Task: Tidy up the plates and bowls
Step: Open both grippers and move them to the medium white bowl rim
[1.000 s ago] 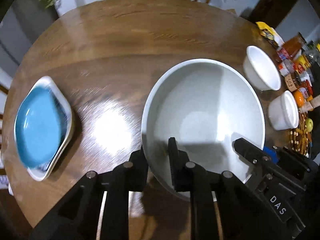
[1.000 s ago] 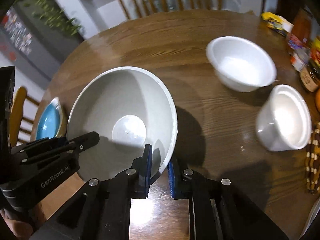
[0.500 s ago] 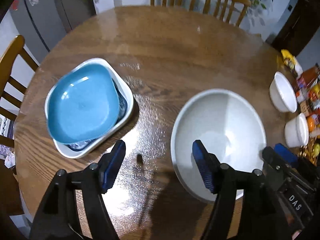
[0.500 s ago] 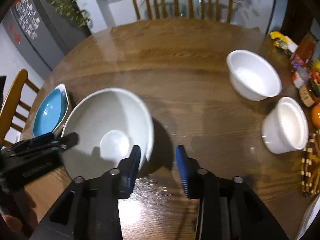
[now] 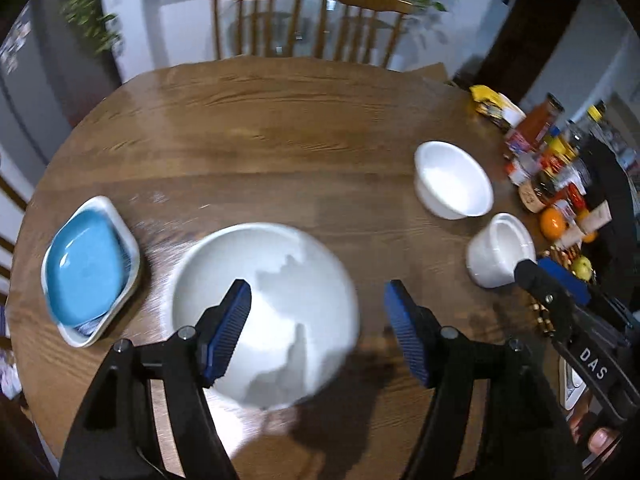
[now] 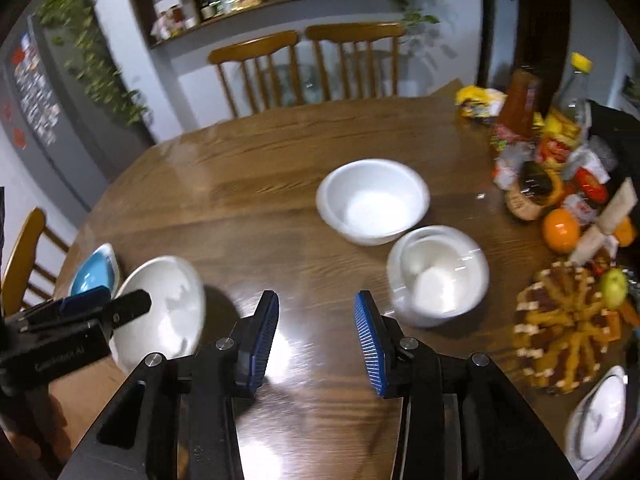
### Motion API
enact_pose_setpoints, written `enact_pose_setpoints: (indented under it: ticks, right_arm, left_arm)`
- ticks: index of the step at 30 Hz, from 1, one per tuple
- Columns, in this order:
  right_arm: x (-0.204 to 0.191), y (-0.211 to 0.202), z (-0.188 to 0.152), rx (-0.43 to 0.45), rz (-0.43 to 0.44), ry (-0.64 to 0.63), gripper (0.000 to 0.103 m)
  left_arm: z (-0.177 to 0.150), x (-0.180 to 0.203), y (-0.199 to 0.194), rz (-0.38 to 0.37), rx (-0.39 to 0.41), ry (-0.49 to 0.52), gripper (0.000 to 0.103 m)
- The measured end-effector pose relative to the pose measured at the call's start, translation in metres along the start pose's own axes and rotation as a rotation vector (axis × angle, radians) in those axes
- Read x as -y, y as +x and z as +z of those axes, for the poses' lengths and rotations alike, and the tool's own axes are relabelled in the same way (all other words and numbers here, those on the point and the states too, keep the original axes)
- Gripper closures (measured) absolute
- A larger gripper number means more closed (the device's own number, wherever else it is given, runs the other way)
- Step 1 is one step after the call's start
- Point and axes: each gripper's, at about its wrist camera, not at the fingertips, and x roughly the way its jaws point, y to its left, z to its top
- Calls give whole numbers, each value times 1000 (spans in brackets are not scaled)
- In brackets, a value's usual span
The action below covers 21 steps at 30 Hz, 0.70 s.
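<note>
Both grippers have let go of the big bowl since a second ago, when each pinched its rim, and have pulled up and back from it.

From the left wrist, the left gripper (image 5: 318,328) stands wide open and empty above the big bowl (image 5: 266,312), whose near part shows between the spread fingers, untouched. That bowl now rests on the table (image 5: 280,136), just right of the blue plate (image 5: 84,268) stacked in a white square dish (image 5: 128,240). Two small white bowls, one round (image 5: 454,180) and one cup-like (image 5: 500,256), sit well to the right of the big bowl, not yet gathered.

From the right wrist, the right gripper (image 6: 316,334) is partly open with nothing between its pads, only bare table beyond. The big bowl (image 6: 164,312) lies to its left, beside the left gripper (image 6: 80,312); the cup-like bowl (image 6: 438,276) sits just ahead and right, the round one (image 6: 372,200) behind it.

Placing the big bowl looks done; the two small bowls likely remain.
</note>
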Motion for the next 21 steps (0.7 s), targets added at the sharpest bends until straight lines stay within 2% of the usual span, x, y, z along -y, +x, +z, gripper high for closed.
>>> enact_pose_setpoints:
  ticks: [4, 8, 12, 14, 21]
  right_arm:
    - [37, 4, 17, -3, -39, 19, 63]
    - [67, 21, 36, -27, -57, 19, 63]
    - [85, 41, 53, -30, -59, -3, 63]
    - [96, 52, 61, -37, -34, 6, 63]
    - [110, 89, 81, -100, -19, -3, 63]
  left_arm:
    - [17, 38, 20, -44, -6, 17, 32]
    - [31, 63, 44, -34, -44, 24, 33]
    - [48, 84, 66, -9, -44, 24, 32]
    - [56, 90, 78, 15, -43, 19, 33]
    - [74, 99, 105, 23, -76, -2, 33]
